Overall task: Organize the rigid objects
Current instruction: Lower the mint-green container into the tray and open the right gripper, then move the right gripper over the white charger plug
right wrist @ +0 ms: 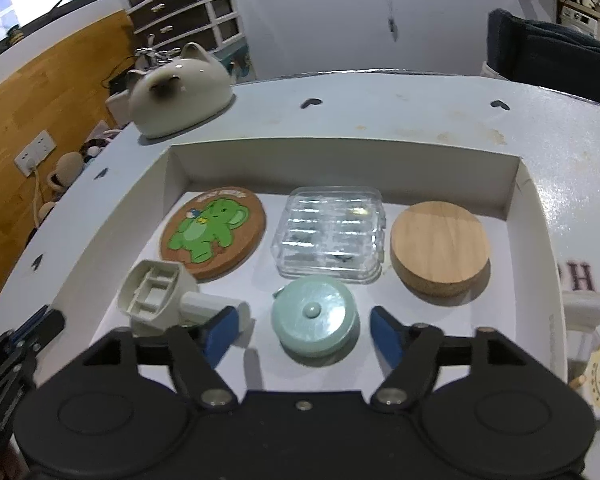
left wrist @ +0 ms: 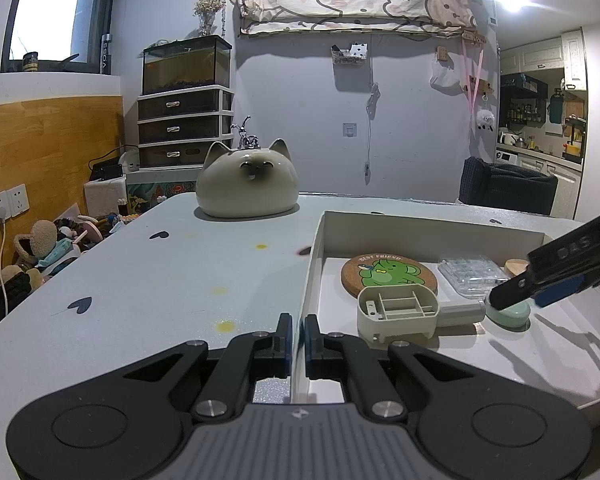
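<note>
Tape measure [right wrist: 314, 320], mint-green and round, sat low in the middle of the right wrist view, flat on the floor of the white tray [right wrist: 340, 160]. Right hand-held gripper [right wrist: 302, 334] hovered over it with fingers spread wide, one blue pad [right wrist: 220, 334] on each side, neither clearly touching. Seen from the left wrist view at centre right, same right hand-held gripper [left wrist: 514, 298] reached in from the right edge, tip right at the tape measure [left wrist: 508, 314]; contact could not be judged.

Left hand-held gripper [left wrist: 298, 346] sat at bottom centre of its own view, fingers nearly together with a narrow slit between them, holding nothing, lined up with the tray's left wall [left wrist: 310, 280].

Elsewhere in the tray: cork coaster [right wrist: 214, 234] with a green elephant at upper left, clear plastic case [right wrist: 330, 234] in the middle, round wooden lid [right wrist: 440, 246] at right. Beige plastic part [right wrist: 156, 300] with a stub handle lay at lower left, just beside the tape measure and overlapping the coaster's edge.

Cat-shaped ceramic pot [left wrist: 247, 182] stood on the grey tabletop [left wrist: 160, 280] beyond the tray, upper centre of the left wrist view. Drawer unit [left wrist: 186, 128] stood against the wall behind.
</note>
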Demonstrator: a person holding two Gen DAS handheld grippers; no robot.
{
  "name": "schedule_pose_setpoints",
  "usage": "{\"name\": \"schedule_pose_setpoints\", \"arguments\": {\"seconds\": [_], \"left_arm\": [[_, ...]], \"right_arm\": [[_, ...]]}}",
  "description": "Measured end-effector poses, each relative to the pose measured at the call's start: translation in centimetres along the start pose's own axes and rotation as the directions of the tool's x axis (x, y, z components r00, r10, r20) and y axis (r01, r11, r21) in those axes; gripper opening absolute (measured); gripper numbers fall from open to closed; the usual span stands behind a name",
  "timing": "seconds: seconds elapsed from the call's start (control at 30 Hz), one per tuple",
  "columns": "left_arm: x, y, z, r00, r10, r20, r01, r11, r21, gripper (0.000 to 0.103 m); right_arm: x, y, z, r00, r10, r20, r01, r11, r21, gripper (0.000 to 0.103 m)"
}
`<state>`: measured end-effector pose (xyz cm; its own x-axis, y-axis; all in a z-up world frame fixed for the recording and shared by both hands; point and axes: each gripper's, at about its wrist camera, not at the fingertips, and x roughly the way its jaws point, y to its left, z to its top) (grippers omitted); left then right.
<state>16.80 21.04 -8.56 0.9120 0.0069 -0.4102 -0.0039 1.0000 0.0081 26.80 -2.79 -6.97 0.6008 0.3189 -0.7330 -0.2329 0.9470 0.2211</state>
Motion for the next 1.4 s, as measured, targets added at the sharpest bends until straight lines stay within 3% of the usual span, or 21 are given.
{"name": "schedule_pose_setpoints", "arguments": {"seconds": [0.37, 0.73, 0.97, 1.1, 1.4], "left_arm": [[0.0, 0.0, 0.0, 1.0, 0.0, 0.0, 0.0, 1.0, 0.0, 0.005], [0.0, 0.0, 0.0, 1.0, 0.001, 0.0, -0.001, 1.0, 0.001, 0.005], [0.0, 0.0, -0.1, 1.0, 0.001, -0.001, -0.001, 1.0, 0.001, 0.005], [0.0, 0.0, 0.0, 1.0, 0.001, -0.001, -0.001, 1.0, 0.001, 0.005], [0.0, 0.0, 0.0, 1.0, 0.001, -0.001, -0.001, 1.0, 0.002, 0.005]], "right_arm": [[-6.1, 0.1, -0.6, 0.994, 0.062, 0.091, -0.055, 0.996, -0.074, 0.1], [-13.9, -2.1, -2.3, 0.961, 0.06, 0.272, -0.029, 0.993, -0.118, 0.103], [-16.9, -5.9, -3.5, 0.934, -0.028, 0.355, 0.045, 0.998, -0.04, 0.103], [-17.9, -9.0, -4.9, 0.913, -0.144, 0.381, 0.134, 0.99, 0.053, 0.103], [-18.2, -15.7, -8.0, 0.853, -0.408, 0.325, 0.324, 0.903, 0.284, 0.103]]}}
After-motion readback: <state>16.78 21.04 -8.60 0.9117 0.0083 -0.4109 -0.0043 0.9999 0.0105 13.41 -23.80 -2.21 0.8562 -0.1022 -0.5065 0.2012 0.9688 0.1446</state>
